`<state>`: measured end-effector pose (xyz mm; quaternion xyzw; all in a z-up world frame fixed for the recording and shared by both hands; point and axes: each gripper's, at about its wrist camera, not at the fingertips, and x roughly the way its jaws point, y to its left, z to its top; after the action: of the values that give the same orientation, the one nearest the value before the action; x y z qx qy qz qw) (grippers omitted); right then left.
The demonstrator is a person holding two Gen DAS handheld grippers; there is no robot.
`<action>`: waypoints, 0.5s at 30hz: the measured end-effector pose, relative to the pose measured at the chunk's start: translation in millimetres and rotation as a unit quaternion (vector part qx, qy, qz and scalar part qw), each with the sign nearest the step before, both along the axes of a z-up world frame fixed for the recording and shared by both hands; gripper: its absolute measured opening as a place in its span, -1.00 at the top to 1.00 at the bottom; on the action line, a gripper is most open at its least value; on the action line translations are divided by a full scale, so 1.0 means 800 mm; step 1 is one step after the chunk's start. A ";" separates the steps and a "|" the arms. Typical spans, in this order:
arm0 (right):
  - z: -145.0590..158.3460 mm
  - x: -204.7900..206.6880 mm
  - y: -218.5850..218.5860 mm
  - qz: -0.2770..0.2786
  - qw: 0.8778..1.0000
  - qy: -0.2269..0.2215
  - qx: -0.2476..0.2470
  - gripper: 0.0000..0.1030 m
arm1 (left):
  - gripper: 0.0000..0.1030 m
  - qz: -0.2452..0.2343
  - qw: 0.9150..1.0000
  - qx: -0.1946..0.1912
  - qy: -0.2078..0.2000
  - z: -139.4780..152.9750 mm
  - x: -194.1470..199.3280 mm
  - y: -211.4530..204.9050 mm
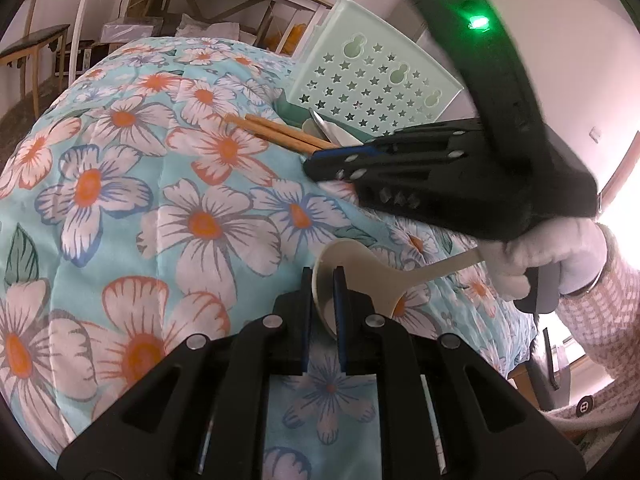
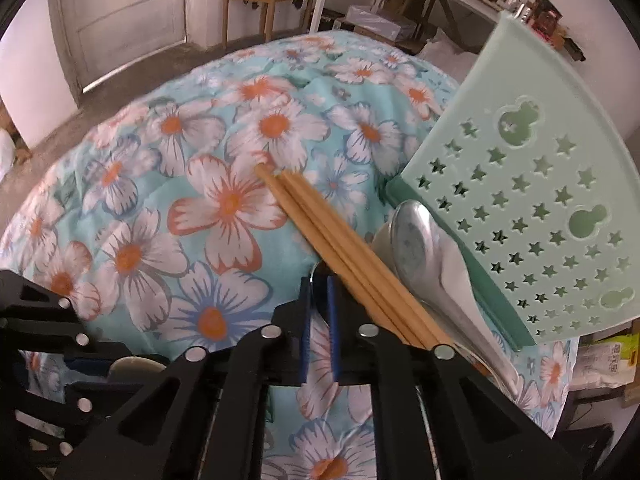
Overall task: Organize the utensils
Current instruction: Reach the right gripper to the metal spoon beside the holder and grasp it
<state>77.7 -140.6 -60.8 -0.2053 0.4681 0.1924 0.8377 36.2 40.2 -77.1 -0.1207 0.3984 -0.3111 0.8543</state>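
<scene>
A cream plastic spoon (image 1: 360, 276) is pinched by its bowl in the left tongs (image 1: 324, 300), low over the flowered surface (image 1: 160, 200). The right tongs (image 2: 318, 304) are pressed together, perhaps on something dark; it cannot be told. Beyond, wooden chopsticks (image 2: 332, 236) and a metal spoon (image 2: 420, 248) lie against a pale green, star-punched basket (image 2: 540, 200). The cream spoon is best carried level and released beside them.
</scene>
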 end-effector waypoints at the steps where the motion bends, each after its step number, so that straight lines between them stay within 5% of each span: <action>1: 0.009 -0.002 -0.007 -0.006 1.000 0.001 0.017 0.89 | 0.79 0.001 1.000 -0.001 0.001 0.000 0.000 0.000; 7: 0.084 -0.022 -0.071 -0.053 0.988 -0.024 0.146 0.93 | 0.79 0.007 1.000 -0.005 0.000 -0.001 0.000 0.003; 11: 0.130 -0.045 -0.136 -0.111 0.964 -0.061 0.232 0.95 | 0.80 0.013 1.000 -0.013 0.002 -0.001 0.000 0.006; 15: 0.133 -0.065 -0.190 -0.164 0.946 -0.081 0.268 0.95 | 0.82 0.015 1.000 -0.016 0.002 -0.002 -0.001 0.009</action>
<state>25.3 -292.3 45.5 0.0919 0.3574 0.1533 0.9167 35.5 47.0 -78.3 -0.1413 0.3927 -0.3044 0.8562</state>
